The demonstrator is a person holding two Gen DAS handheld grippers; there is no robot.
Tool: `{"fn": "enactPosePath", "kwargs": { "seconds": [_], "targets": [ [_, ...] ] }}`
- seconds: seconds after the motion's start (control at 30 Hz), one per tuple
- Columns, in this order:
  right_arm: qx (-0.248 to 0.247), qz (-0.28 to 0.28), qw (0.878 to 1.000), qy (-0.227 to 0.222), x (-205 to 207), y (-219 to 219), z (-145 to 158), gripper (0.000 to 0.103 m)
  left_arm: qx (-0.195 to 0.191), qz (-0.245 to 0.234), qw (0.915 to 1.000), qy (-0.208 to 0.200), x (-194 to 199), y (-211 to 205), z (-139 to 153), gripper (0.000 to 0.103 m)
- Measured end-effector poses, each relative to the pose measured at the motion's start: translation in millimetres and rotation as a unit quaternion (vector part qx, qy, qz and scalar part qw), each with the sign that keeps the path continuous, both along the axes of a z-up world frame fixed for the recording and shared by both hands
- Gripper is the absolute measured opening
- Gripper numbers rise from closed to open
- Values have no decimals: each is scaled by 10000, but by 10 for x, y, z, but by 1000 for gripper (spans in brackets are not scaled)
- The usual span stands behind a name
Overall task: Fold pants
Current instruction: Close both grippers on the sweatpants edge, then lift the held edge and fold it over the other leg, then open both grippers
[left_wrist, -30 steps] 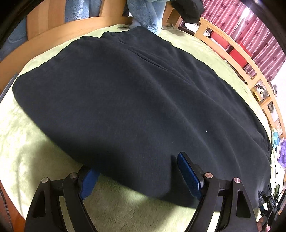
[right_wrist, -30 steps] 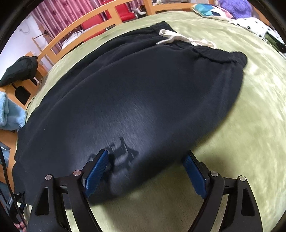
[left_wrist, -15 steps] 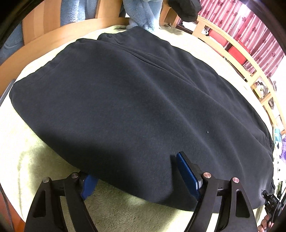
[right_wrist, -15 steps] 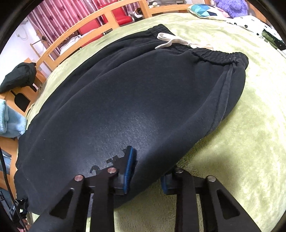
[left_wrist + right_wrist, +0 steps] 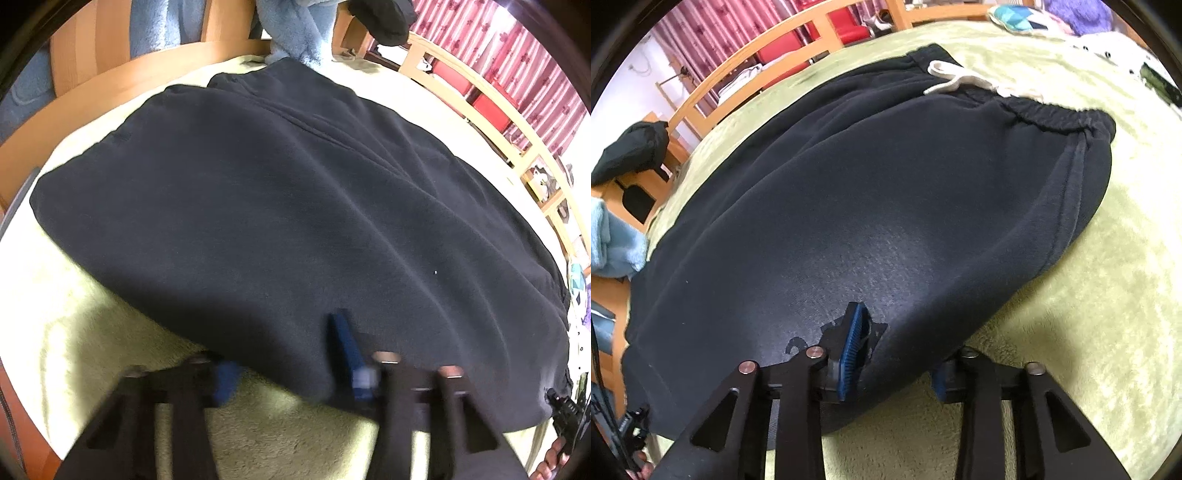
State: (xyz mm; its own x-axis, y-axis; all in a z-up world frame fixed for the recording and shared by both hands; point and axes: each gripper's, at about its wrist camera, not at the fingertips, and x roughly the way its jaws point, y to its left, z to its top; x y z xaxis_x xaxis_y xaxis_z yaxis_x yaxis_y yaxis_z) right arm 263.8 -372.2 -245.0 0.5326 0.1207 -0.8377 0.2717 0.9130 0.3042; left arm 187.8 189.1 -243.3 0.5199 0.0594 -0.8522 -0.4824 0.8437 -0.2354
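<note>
Dark navy pants (image 5: pixel 295 221) lie flat on a light green blanket (image 5: pixel 92 325), folded lengthwise. The waistband with its white drawstring (image 5: pixel 956 79) shows at the far right in the right wrist view. My left gripper (image 5: pixel 288 369) straddles the near edge of the pants (image 5: pixel 886 206) at the leg part; its image is blurred and its jaws stand partly closed around the fabric edge. My right gripper (image 5: pixel 897 362) is shut on the near fold edge of the pants, one blue pad (image 5: pixel 851 350) on top and one beneath.
A wooden bed rail (image 5: pixel 491 110) curves along the far side, with red curtains behind. A light blue fluffy cloth (image 5: pixel 295 33) and a black bag (image 5: pixel 631 151) sit past the leg ends. Patterned cushions (image 5: pixel 1019 18) lie beyond the waistband.
My right gripper closed on the near edge of the pants. My left gripper moved in on the edge and its jaws have narrowed; it is still moving.
</note>
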Motion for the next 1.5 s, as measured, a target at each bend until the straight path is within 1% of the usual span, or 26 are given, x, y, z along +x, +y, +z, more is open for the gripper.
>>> {"fn": "enactPosePath", "kwargs": {
  "seconds": [0.03,0.07,0.13,0.2,0.3,0.37,0.43,0.57,0.63,0.73,0.8,0.93,1.03,1.1,1.13,1.17,1.2,1.23,1.27,1.3,1.33,1.37,1.4,1.43,1.47,1.5],
  "targets": [
    [-10,13,10000,-59,-16,-7,18,16,-17,-71,10000,-26,1,16,31,21],
    [-13,13,9999,-144,-28,0,50,15,-1,-102,9999,-78,3,32,75,15],
    [74,39,9994,-332,-43,1,147,14,-41,-162,9993,-329,-13,71,212,14],
    [284,76,9979,-582,-47,-39,286,13,-49,-256,9982,-546,14,91,374,13],
    [509,164,9945,-902,20,-94,504,13,77,-385,9958,-828,150,95,626,13],
    [639,227,9919,-1073,117,-117,624,13,156,-456,9935,-1031,295,107,799,13],
    [652,290,9900,-1214,260,-111,748,12,184,-476,9911,-1227,486,124,955,13],
    [361,462,9868,-1509,560,-5,979,12,446,-481,9870,-1466,996,114,1223,12],
    [230,554,9838,-1687,802,41,1099,12,590,-452,9852,-1546,1254,103,1313,12],
    [97,670,9796,-1892,1123,84,1237,12,732,-417,9830,-1633,1590,88,1412,12],
    [118,730,9766,-2021,1411,122,1350,11,760,-371,9818,-1701,1834,91,1460,12],
    [233,687,9764,-2033,2002,174,1437,11,859,-305,9800,-1768,2384,80,1539,12],
    [360,478,9784,-1980,2349,176,1347,11,977,-278,9808,-1663,2680,41,1423,12],
    [513,291,9814,-1825,2521,148,1176,12,1009,-242,9830,-1515,2810,11,1295,13],
    [603,268,9840,-1655,2611,149,1060,20,1006,-253,9855,-1343,2882,-7,1198,13],
    [654,278,9859,-1516,2653,145,965,25,970,-305,9882,-1146,2928,-31,1094,17],
    [757,346,9873,-1349,2695,149,852,36,925,-379,9907,-921,2970,-60,1003,27],
    [844,457,9880,-1210,2702,156,754,44,919,-445,9925,-675,2976,-109,900,33],
    [840,527,9887,-1120,2685,156,701,45,929,-482,9925,-627,2943,-142,858,45],
    [764,594,9896,-1063,2625,147,666,46,959,-545,9919,-626,2883,-183,825,59],
    [653,643,9903,-1047,2536,135,650,49,1009,-637,9905,-679,2796,-233,818,65],
    [570,691,9904,-1052,2456,115,644,52,1070,-720,9887,-761,2708,-263,829,71],
    [479,749,9903,-1067,2331,77,649,59,1118,-793,9869,-855,2605,-297,857,72],
    [417,768,9904,-1073,2213,60,646,62,1128,-886,9852,-937,2461,-337,897,73],
    [339,783,9906,-1069,2091,29,654,62,1113,-949,9848,-941,2361,-357,911,78],
    [223,809,9911,-1032,1960,-24,653,62,1104,-1002,9846,-908,2282,-377,915,79]
  ]
}}
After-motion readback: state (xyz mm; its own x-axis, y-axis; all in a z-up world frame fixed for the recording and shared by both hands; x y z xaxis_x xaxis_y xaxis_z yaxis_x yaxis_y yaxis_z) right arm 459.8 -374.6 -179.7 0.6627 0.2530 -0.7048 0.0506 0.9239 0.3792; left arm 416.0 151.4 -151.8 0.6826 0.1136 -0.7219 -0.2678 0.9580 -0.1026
